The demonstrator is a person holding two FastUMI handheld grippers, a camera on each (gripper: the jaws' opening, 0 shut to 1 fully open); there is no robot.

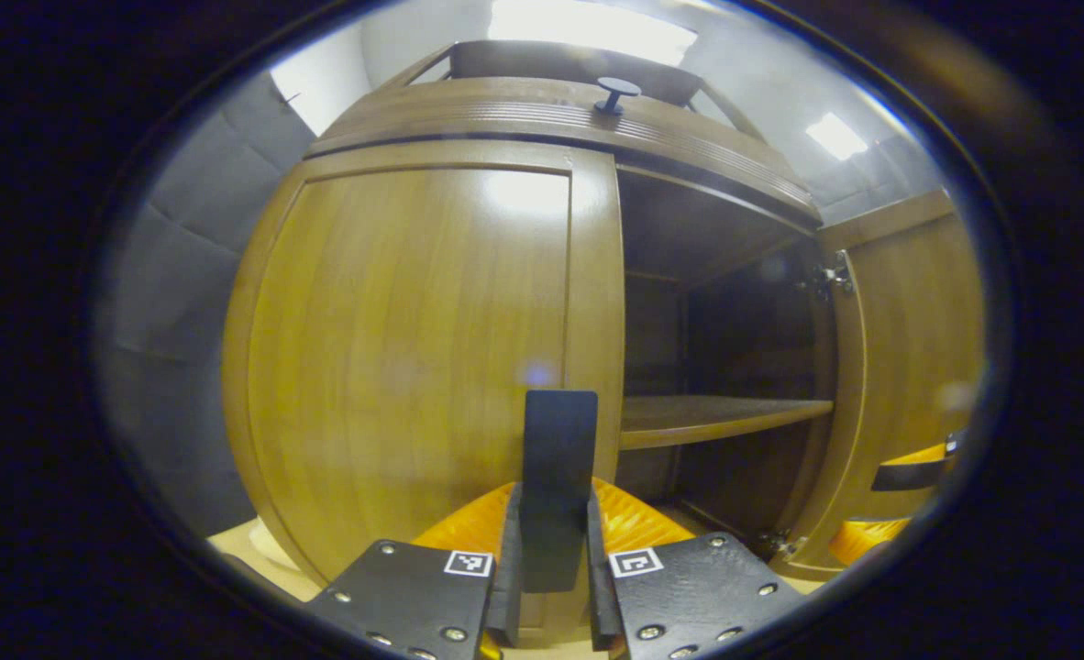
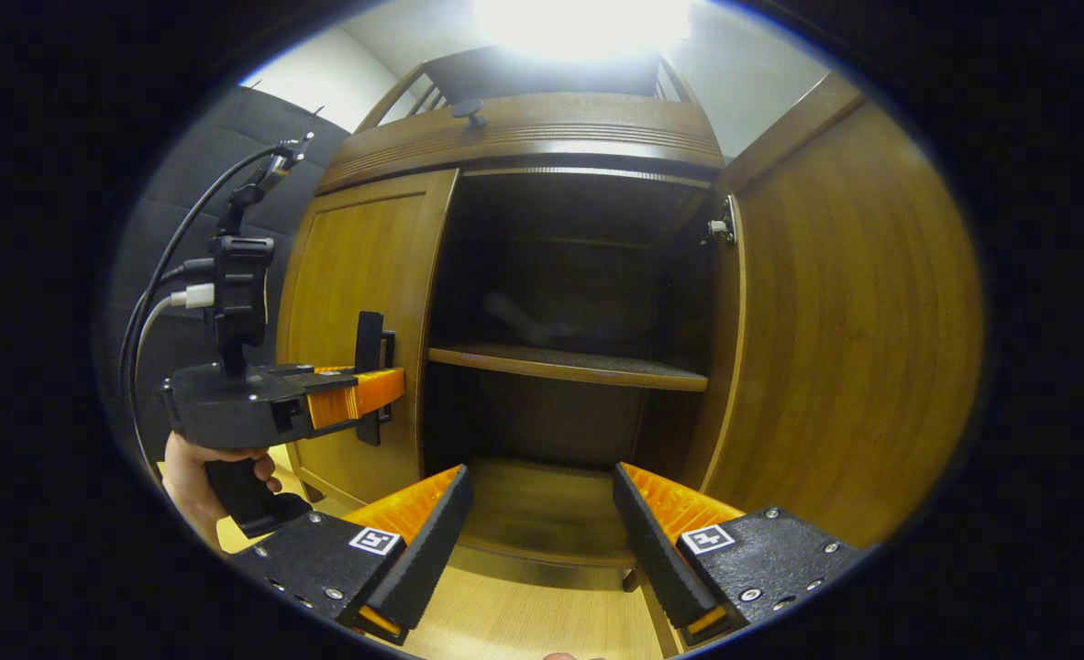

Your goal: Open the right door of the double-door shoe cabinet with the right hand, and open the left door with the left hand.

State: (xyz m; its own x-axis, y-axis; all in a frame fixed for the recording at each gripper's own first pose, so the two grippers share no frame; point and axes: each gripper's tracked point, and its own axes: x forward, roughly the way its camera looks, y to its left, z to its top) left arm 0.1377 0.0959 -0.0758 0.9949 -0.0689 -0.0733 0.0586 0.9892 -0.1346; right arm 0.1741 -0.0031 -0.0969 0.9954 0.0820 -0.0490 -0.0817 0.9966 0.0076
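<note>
A brown wooden shoe cabinet (image 2: 524, 128) stands right in front of me. Its right door (image 2: 835, 321) is swung wide open, baring a dark inside with a shelf (image 2: 569, 365). The left door (image 1: 404, 357) is still closed against the cabinet. My left gripper (image 1: 556, 541) is shut on that door's dark upright handle (image 1: 558, 458); in the right gripper view the same left gripper (image 2: 372, 390) sits on the handle (image 2: 370, 341), held by a hand (image 2: 195, 477). My right gripper (image 2: 542, 513) hangs open in front of the cabinet's open half, nothing between its fingers.
A small dark knob (image 1: 617, 90) stands on the cabinet top. Grey padded wall panels (image 1: 184, 275) lie to the left. Pale wooden floor (image 2: 524, 623) runs below the cabinet. Cables (image 2: 157, 293) trail from the left gripper's camera mount.
</note>
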